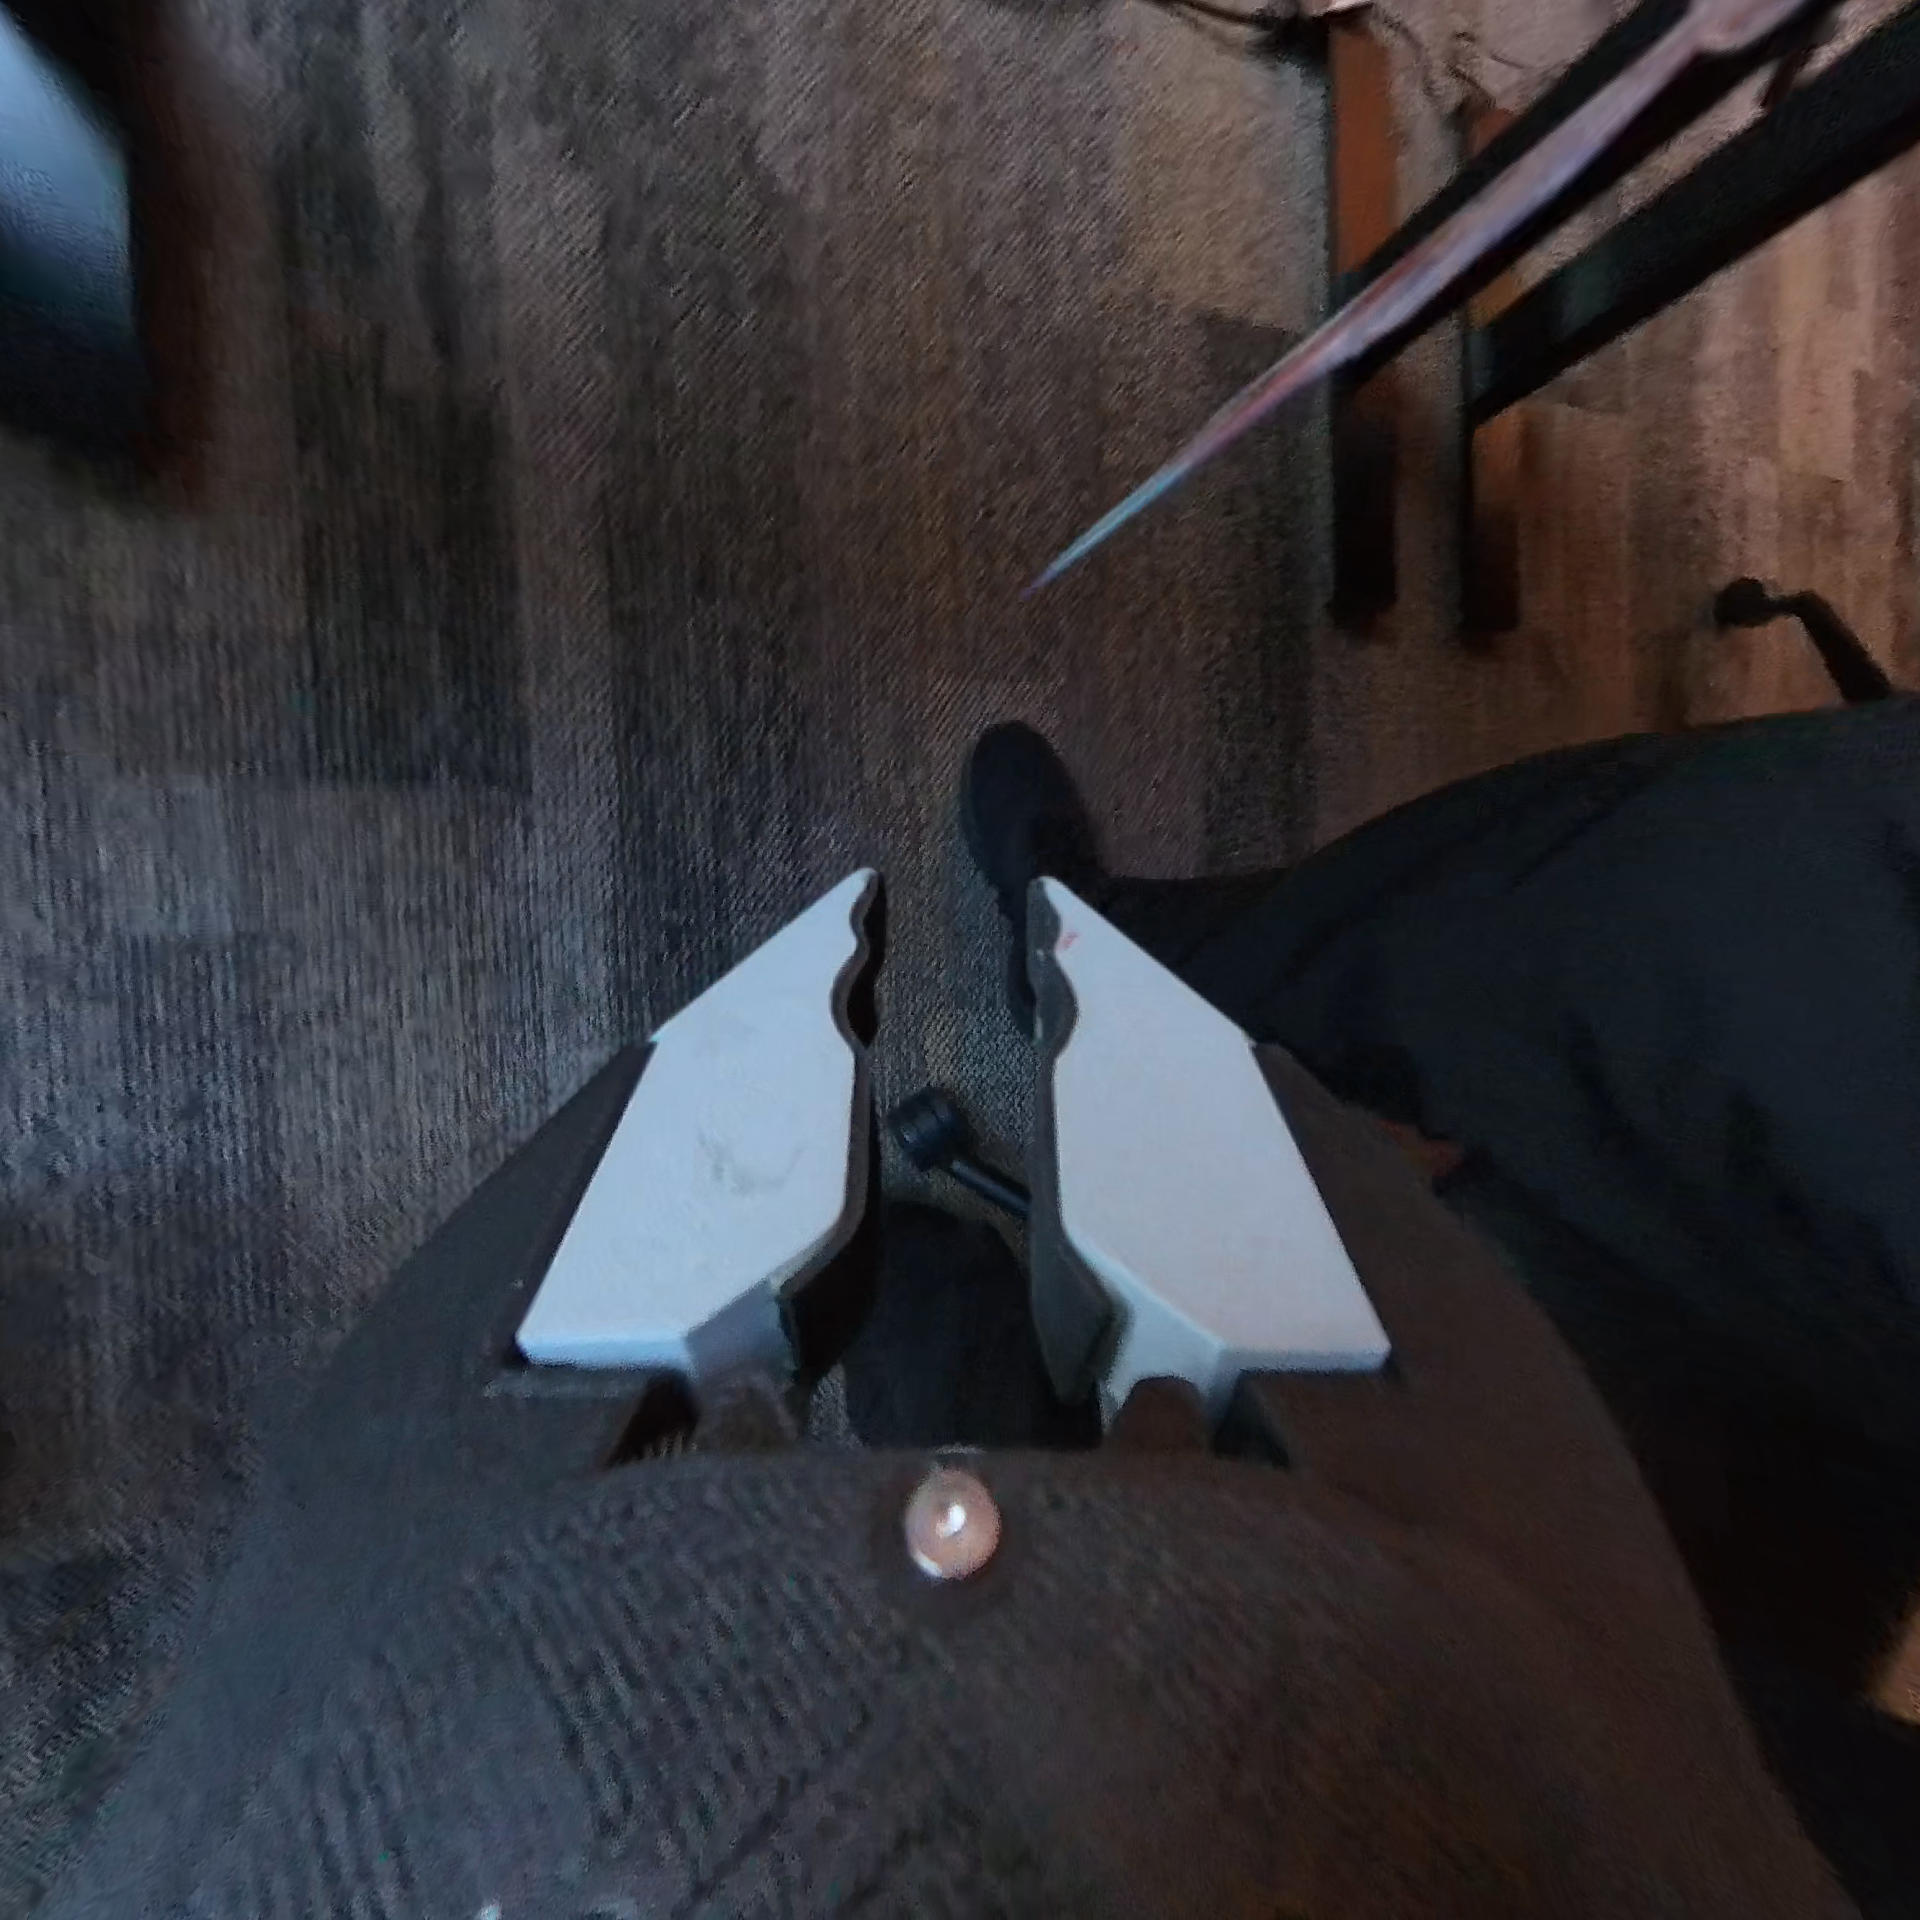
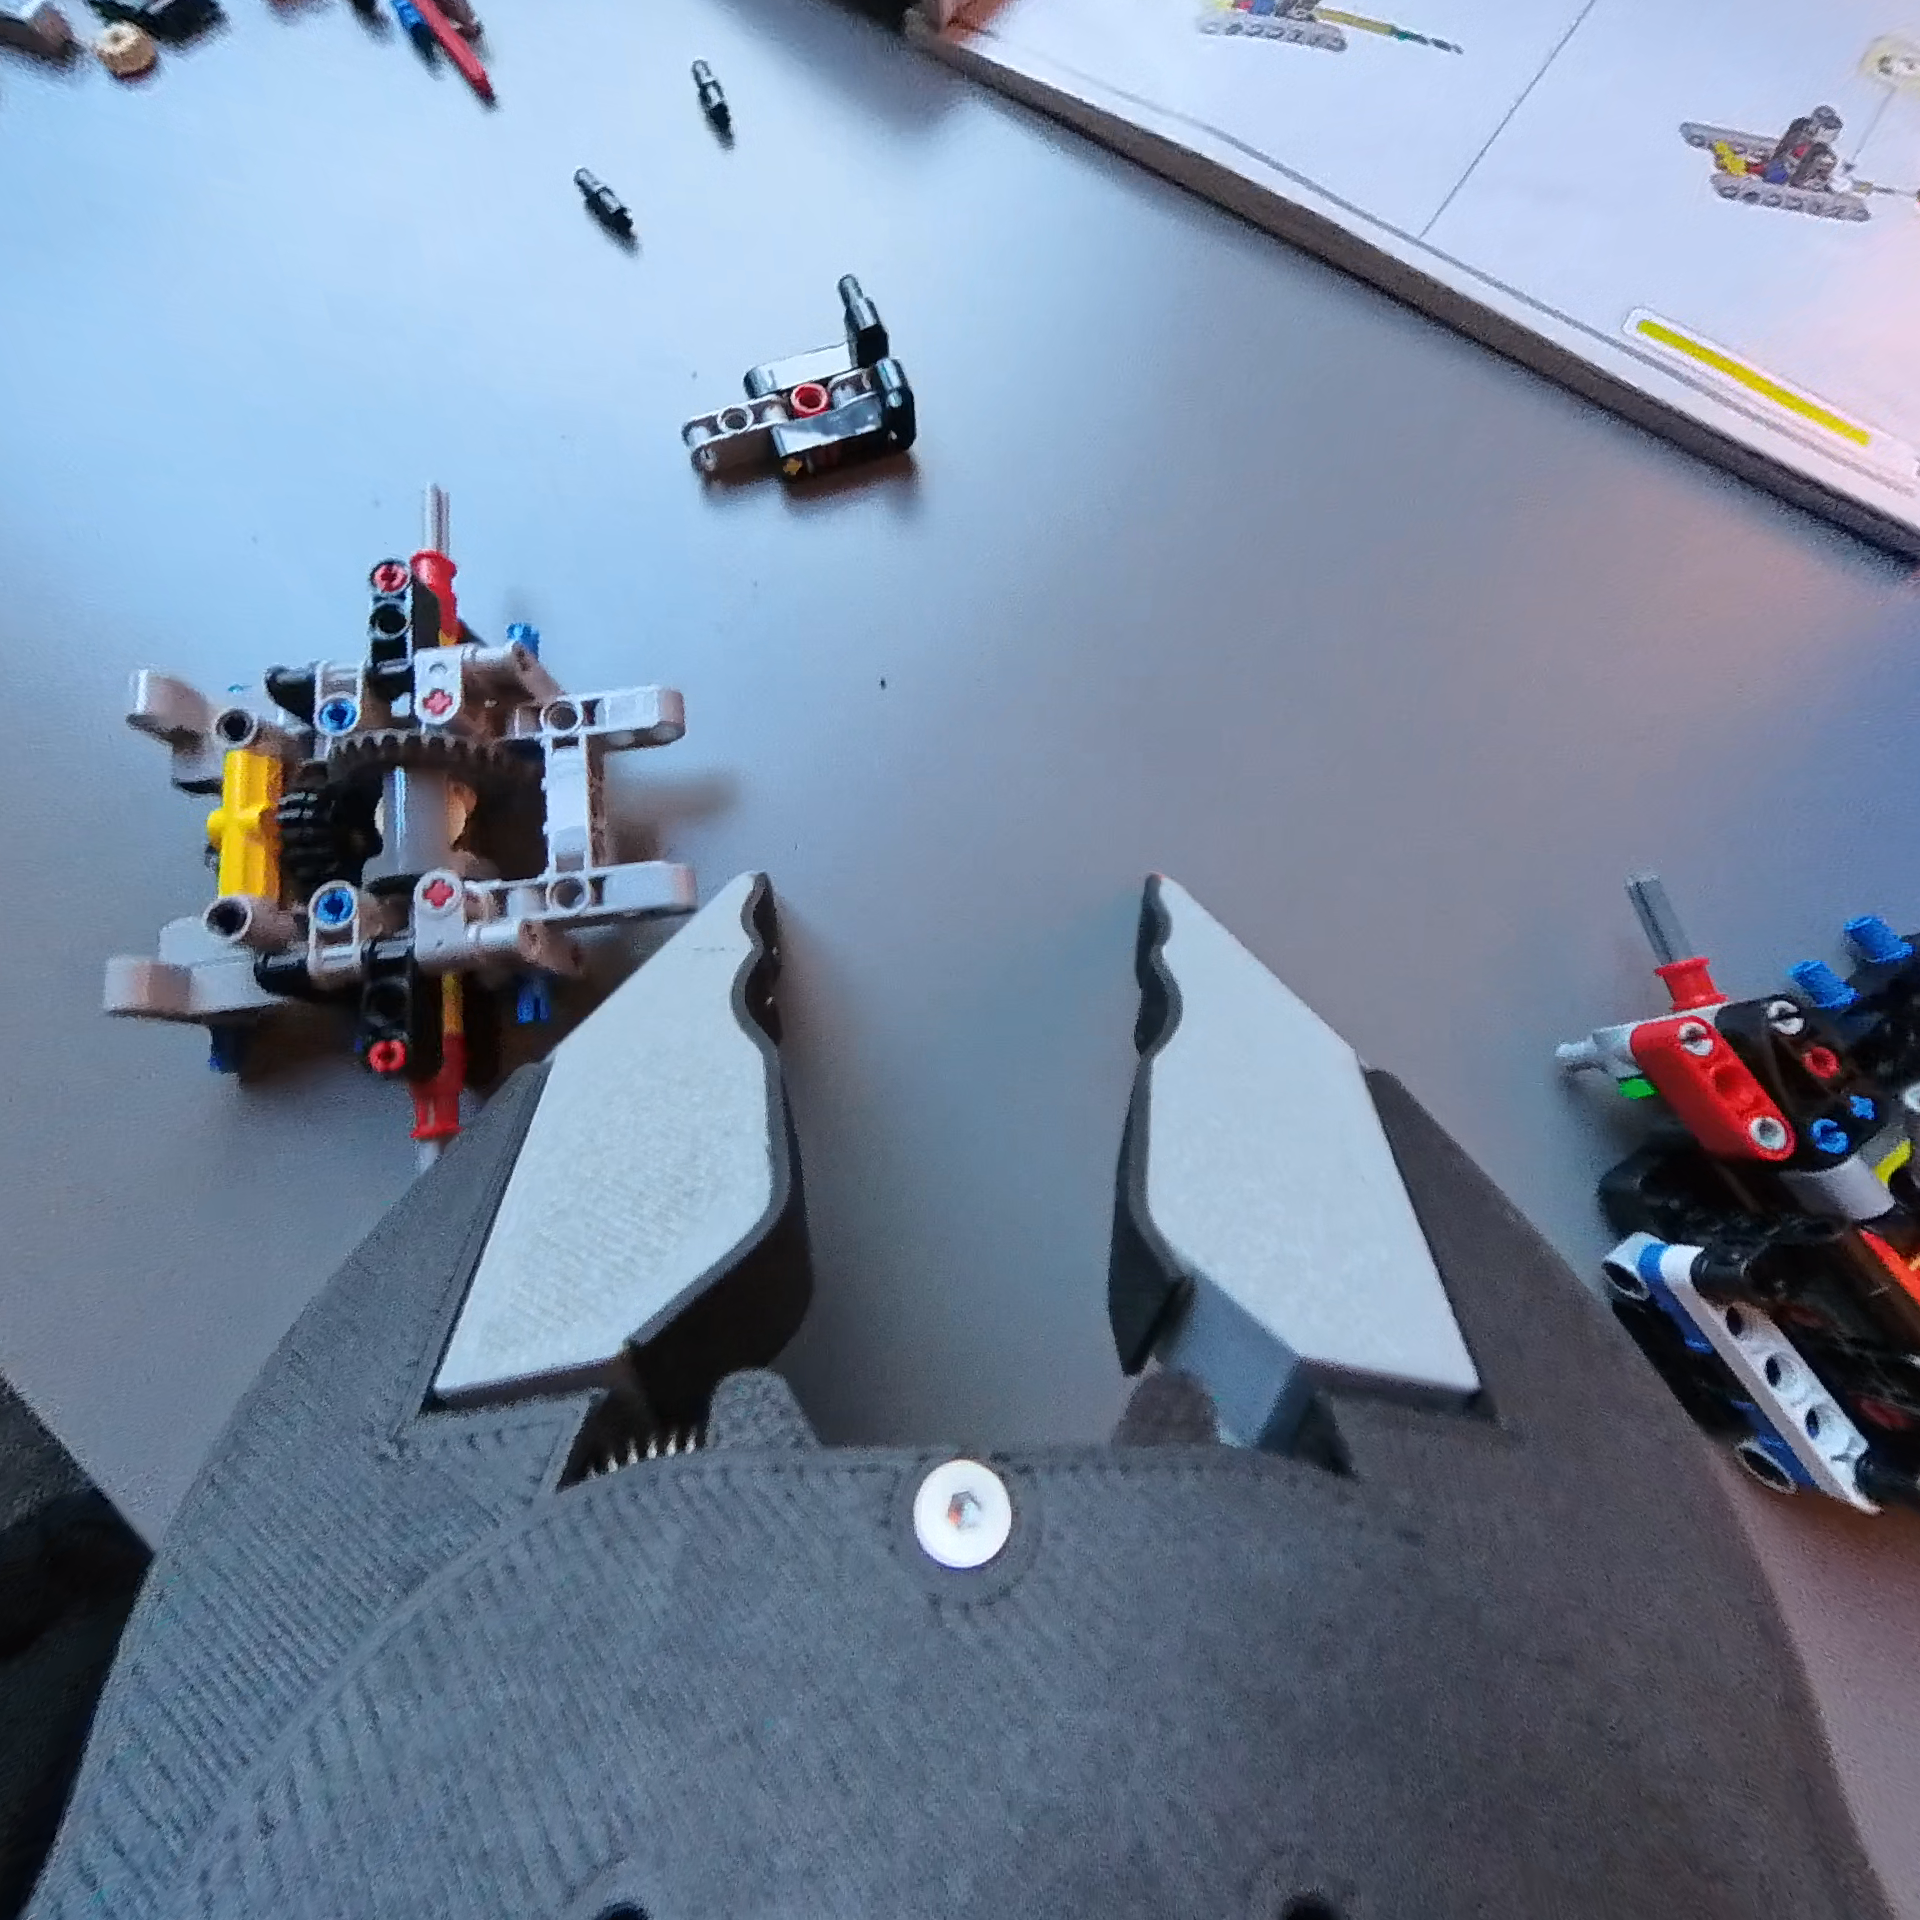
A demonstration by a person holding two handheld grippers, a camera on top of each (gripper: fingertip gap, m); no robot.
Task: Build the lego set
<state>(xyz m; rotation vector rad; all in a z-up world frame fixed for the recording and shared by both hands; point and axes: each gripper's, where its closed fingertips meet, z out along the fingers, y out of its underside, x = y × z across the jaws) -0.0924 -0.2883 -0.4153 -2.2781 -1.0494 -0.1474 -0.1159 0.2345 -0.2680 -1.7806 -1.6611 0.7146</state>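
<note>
Left gripper point(image 1: 956, 883) hangs over carpet point(image 1: 520, 623), fingers slightly apart, nothing between them. Right gripper point(image 2: 956, 883) spread wide, bare, above the dark surface point(image 2: 1143, 623); geared brick assembly point(image 2: 405, 821) just beside its left finger.

Left tongs point(image 1: 956, 883) narrowly parted, right tongs point(image 2: 961, 883) wide, both bare

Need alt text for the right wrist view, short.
The right claw, open and empty, hovers over a dark glossy table. A grey-and-black toy-brick gear assembly with a yellow connector lies left, a red-blue-black brick build right, and an open instruction booklet beyond.
</note>
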